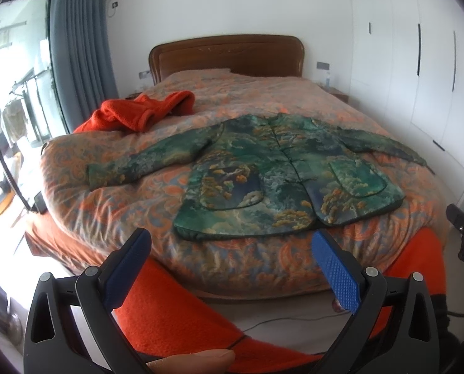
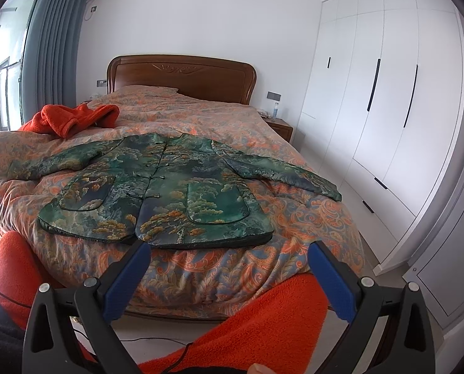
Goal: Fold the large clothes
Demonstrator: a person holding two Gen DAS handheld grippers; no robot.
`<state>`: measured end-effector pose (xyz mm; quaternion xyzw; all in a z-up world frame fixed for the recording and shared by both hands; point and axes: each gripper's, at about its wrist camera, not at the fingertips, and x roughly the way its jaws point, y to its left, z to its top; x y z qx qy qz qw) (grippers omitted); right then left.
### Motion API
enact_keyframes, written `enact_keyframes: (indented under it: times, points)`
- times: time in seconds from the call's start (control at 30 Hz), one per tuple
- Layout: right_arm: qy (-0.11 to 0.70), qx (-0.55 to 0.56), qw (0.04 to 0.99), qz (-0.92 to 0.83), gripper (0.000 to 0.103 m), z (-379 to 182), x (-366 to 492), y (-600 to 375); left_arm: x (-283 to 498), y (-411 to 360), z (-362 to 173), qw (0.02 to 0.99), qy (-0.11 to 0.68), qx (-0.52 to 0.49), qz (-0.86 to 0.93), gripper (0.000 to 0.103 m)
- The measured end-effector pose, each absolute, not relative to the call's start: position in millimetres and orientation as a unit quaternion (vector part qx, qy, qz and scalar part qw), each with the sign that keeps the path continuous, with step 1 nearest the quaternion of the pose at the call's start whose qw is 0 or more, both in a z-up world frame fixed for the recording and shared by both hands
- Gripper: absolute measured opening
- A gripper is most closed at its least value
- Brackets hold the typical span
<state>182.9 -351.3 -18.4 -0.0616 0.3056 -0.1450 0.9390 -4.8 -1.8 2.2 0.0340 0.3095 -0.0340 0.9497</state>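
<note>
Green jacket [image 1: 281, 171] spread flat, right sleeve end cut off, left gripper [image 1: 232, 246] and right gripper [image 2: 229, 255] jaws wide

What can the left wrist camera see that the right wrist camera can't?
Only the left wrist view shows the end of the green jacket's sleeve on the window side and the clothes rack outside. Only the right wrist view shows the wooden nightstand clearly and the whole white wardrobe. Both show the green jacket spread flat on the bed, the orange garment, and an open gripper.
</note>
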Motion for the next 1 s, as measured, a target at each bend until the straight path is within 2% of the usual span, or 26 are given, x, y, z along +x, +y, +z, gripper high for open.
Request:
enact_keyframes:
  times: [1.0]
  points:
    - [0.305, -0.063, 0.939, -0.147, 0.103, -19.2, 181.3, -349.5, -5.0, -4.1, 0.3, 0.949, 0.311, 0.034, -0.038, 0.103]
